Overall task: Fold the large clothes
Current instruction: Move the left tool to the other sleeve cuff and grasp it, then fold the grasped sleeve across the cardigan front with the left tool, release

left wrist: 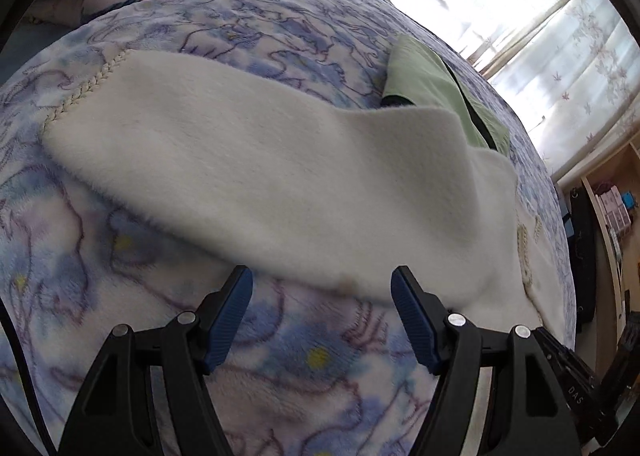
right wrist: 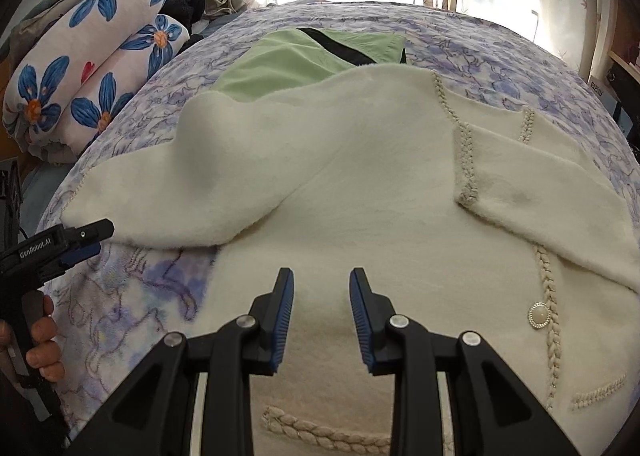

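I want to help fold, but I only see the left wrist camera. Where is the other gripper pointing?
Observer: The right gripper points down at the front of the cream jacket, with its jaws a little apart and nothing between them.
Operator: Does the jacket have buttons?
Observer: Yes, there is one round pearly button. It sits on the braided trim, to the right of that gripper.
Operator: Can you see my gripper too?
Observer: Yes, the left gripper is at the picture's left, by the edge of the folded sleeve. A hand is wrapped around its handle.
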Available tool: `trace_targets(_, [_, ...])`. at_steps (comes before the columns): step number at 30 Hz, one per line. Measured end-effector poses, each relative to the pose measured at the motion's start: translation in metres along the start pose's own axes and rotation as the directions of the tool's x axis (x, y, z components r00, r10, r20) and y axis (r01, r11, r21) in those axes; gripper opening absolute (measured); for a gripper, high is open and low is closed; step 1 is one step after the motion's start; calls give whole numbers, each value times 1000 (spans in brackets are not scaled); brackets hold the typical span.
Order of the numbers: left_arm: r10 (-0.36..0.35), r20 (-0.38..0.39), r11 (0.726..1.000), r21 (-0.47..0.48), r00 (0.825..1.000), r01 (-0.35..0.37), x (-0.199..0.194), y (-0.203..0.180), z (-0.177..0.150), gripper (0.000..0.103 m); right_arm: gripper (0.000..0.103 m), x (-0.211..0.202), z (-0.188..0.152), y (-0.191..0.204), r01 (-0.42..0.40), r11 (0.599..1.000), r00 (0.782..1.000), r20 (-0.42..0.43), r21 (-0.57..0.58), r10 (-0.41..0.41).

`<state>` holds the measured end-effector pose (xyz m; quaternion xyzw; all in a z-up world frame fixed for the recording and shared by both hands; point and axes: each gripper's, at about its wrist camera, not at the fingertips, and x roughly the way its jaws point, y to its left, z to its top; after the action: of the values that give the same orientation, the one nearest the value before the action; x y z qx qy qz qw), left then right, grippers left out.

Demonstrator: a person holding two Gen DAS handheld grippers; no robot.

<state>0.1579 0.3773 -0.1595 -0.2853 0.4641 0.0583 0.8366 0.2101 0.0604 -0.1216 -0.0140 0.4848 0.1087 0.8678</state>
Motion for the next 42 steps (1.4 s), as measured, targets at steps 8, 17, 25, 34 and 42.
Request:
trace_targets(8, [21,21,996,-88,1000,-19,34,28,31,46,29,17,-2,6,3,1000,1000,-31,-15,-3])
trace_targets(17, [216,146,975,25,965,-222,14,-22,47,6,29,9,-2,0,-37,999,999,-8,4,37])
trace_targets(25, [176,283,933,258,943,-252,-41,-135,30,6,29,-26,-4,-37,-68,995,996,67,76,63])
trace_targets(34, [23,272,832,528,962,-169,-57,-288,-36,6,29,-66,-21,-114,-49,978,991,129,202,22])
trace_targets(42, [26,82,730,679,996,-75,2,-389,-122,7,29,-91,-57,-202,16,937,989,135,348,-66])
